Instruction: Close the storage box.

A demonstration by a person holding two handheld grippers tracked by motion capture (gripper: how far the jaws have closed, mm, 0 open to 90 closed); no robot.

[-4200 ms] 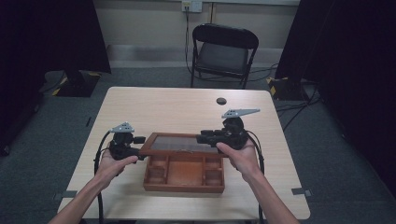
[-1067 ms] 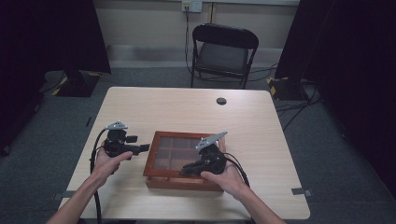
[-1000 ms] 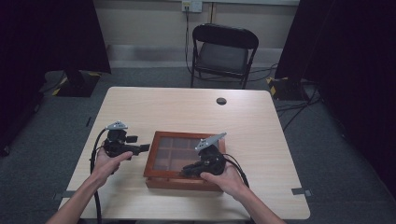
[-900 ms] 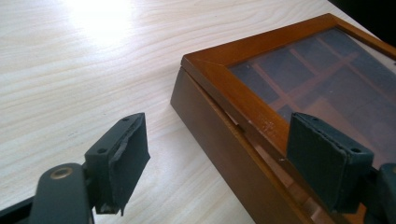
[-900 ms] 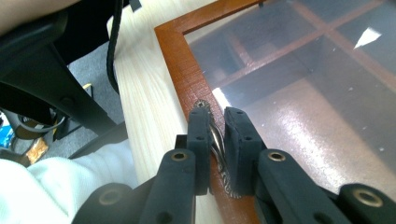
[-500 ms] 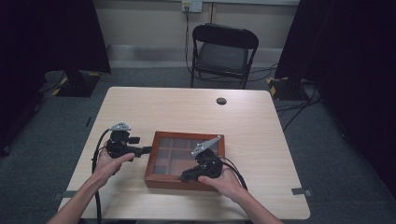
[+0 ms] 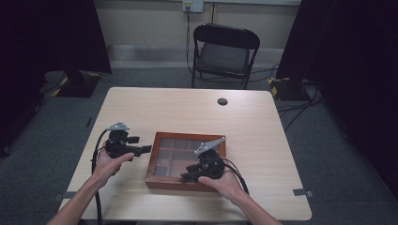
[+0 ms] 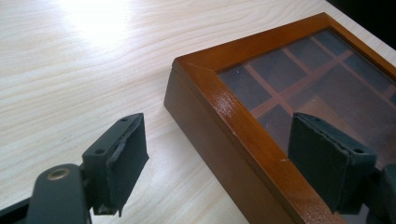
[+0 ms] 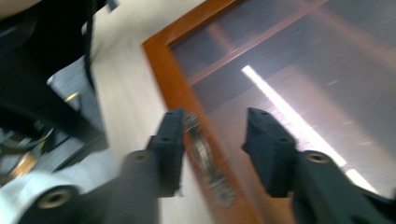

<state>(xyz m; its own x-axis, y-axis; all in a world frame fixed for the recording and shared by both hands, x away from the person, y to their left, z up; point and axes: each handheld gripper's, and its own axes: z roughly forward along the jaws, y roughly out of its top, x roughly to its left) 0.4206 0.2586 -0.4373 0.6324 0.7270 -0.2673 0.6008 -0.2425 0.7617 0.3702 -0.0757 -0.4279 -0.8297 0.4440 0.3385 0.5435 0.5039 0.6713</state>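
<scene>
The wooden box point(image 7: 185, 161), its glass lid down, lies on the counter point(image 7: 263, 131) directly under the right gripper point(image 7: 192, 174), whose jaws stand apart, holding nothing, over the near frame rail. A small metal clasp, blurred, shows between them in the right gripper view. The left gripper point(image 7: 141, 150), jaws spread wide and empty, sits just beside the box's left edge, pointing at it. The right hand seems nearer the clasp.
</scene>
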